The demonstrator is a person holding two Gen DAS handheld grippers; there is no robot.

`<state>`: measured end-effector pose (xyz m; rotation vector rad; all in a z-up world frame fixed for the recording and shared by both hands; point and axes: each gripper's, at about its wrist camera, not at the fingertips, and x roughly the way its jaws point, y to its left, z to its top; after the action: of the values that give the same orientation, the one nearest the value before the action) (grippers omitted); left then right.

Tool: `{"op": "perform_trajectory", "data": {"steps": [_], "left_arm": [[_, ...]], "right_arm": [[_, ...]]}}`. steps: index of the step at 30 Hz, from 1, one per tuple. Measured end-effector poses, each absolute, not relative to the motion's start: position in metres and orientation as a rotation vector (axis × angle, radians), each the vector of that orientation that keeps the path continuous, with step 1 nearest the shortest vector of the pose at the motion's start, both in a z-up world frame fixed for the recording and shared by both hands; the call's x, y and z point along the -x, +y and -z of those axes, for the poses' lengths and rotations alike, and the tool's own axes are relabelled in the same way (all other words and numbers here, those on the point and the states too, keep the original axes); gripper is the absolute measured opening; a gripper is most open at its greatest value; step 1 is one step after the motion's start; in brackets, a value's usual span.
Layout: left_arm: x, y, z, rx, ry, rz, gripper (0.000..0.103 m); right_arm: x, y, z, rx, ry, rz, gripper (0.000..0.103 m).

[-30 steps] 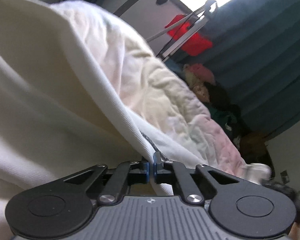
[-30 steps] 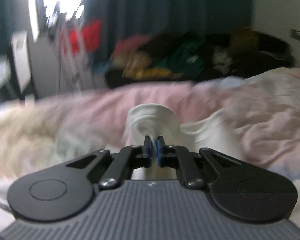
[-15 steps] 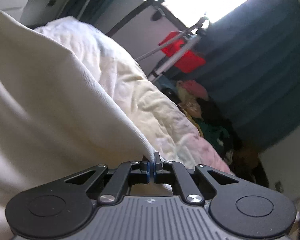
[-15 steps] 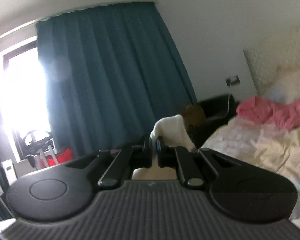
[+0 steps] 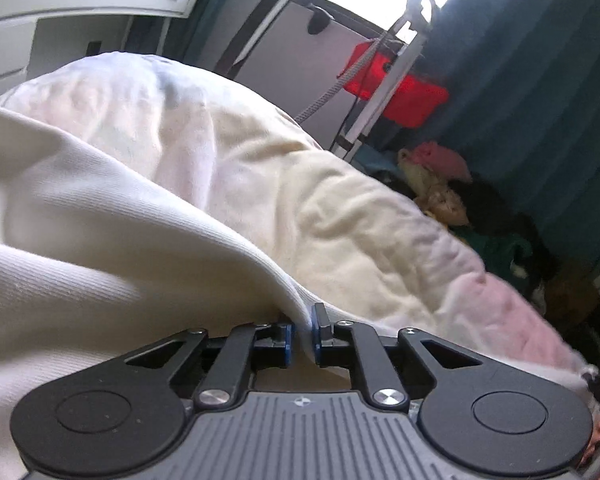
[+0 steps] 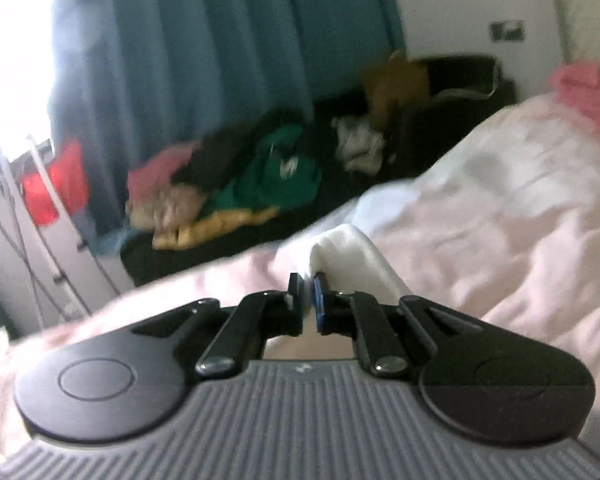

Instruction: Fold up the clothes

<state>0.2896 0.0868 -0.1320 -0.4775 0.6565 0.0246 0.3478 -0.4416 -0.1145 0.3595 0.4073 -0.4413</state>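
Observation:
A cream-white ribbed garment (image 5: pixel 100 248) fills the left of the left wrist view and drapes over the pale quilted bed (image 5: pixel 380 216). My left gripper (image 5: pixel 303 334) is shut on its folded edge, with the cloth pinched between the blue pads. In the right wrist view, another part of the white garment (image 6: pixel 352 252) bunches up just past the fingertips. My right gripper (image 6: pixel 307 300) is shut on that bunch, low over the pink bedcover (image 6: pixel 500 220). That view is blurred.
A pile of coloured clothes (image 6: pixel 244 188) lies on a dark couch beside the bed, under teal curtains (image 6: pixel 220 60). A metal stand with a red bag (image 5: pixel 396 84) is by the bright window. White shelving (image 5: pixel 80 12) is at the far left. Pink cloth (image 6: pixel 584 92) lies on the bed's far end.
The right gripper has swung down from facing the curtains and wall to low over the bedcover, still holding the garment. The left gripper tilted slightly, keeping its hold on the edge.

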Motion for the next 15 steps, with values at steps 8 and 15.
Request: {"op": "perform_trajectory", "data": {"steps": [8,15], "left_arm": [[-0.255,0.067,0.109,0.234,0.612,0.204,0.053],[-0.179,0.036,0.099,-0.055,0.559,0.396,0.058]], "right_arm": [[-0.295,-0.468,0.121,-0.589,0.381,0.301,0.065],[-0.195,-0.483,0.127,-0.815,0.300,0.300,0.065]]}}
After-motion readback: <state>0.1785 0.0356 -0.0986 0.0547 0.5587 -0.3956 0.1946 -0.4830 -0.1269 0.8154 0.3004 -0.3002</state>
